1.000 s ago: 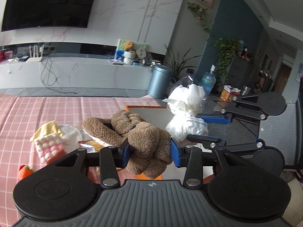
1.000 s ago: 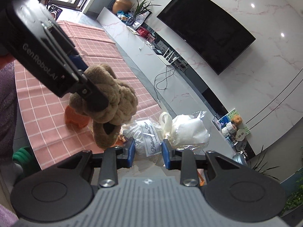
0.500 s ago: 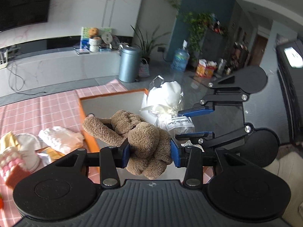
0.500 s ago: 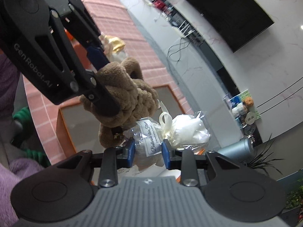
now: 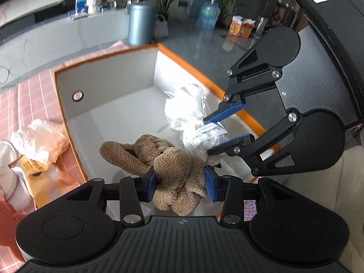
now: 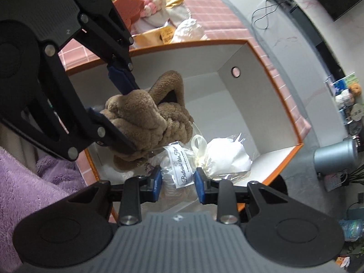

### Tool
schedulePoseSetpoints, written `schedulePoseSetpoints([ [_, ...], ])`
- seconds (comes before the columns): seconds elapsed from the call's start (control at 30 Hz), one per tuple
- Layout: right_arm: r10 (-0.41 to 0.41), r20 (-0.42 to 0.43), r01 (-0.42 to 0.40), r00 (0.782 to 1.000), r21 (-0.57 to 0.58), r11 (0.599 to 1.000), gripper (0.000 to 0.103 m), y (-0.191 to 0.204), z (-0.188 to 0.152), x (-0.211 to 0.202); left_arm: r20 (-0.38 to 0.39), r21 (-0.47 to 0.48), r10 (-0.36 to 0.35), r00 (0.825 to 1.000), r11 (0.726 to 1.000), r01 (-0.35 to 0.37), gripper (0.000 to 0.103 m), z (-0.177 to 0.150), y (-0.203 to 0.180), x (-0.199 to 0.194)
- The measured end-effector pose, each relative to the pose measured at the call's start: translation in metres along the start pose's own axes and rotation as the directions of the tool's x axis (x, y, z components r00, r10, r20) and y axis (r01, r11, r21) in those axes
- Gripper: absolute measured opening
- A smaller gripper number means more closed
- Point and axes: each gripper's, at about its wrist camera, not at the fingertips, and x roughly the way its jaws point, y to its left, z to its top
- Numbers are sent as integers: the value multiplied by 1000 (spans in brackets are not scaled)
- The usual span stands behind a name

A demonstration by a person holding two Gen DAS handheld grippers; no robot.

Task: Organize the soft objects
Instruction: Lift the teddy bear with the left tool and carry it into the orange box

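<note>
Both grippers have swung from above the pink cloth [image 5: 34,91] to over the box [image 5: 109,77], so the drop looks close; the left gripper [image 5: 180,183] clenches the plush [image 5: 173,159], brown and knotted; the right gripper [image 6: 178,183] grips the bag [image 6: 218,159], clear, white-filled, above the box floor.

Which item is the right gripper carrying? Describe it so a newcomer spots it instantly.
Find the orange-rimmed box. Over its pale interior, the right gripper pinches a clear plastic bag of white stuffing. Unlike the brown plush knot beside it, it has a printed label.
</note>
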Motion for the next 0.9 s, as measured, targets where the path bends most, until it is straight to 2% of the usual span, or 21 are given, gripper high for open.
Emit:
schedulePoseSetpoints([
  [0.13, 56, -33, -56, 998, 2, 998, 30, -4, 5, 17, -55, 15, -5, 998, 1000, 6, 49, 3, 2, 11],
  [0.37, 134, -90, -136, 987, -11, 991, 31, -12, 12, 39, -96, 53, -13, 995, 998, 18, 50, 10, 3, 17],
  [0.53, 174, -120, -177, 977, -11, 984, 32, -16, 16, 48, -132, 57, -15, 991, 998, 23, 55, 12, 3, 21],
  [0.77, 189, -128, -191, 974, -7, 981, 38, -16, 17, 52, -144, 70, -7, 990, 997, 17, 62, 15, -1, 25],
  [0.9, 185, -130, -187, 974, -5, 982, 38, -16, 16, 52, -144, 88, 8, 990, 996, 5, 68, 15, -4, 25],
])
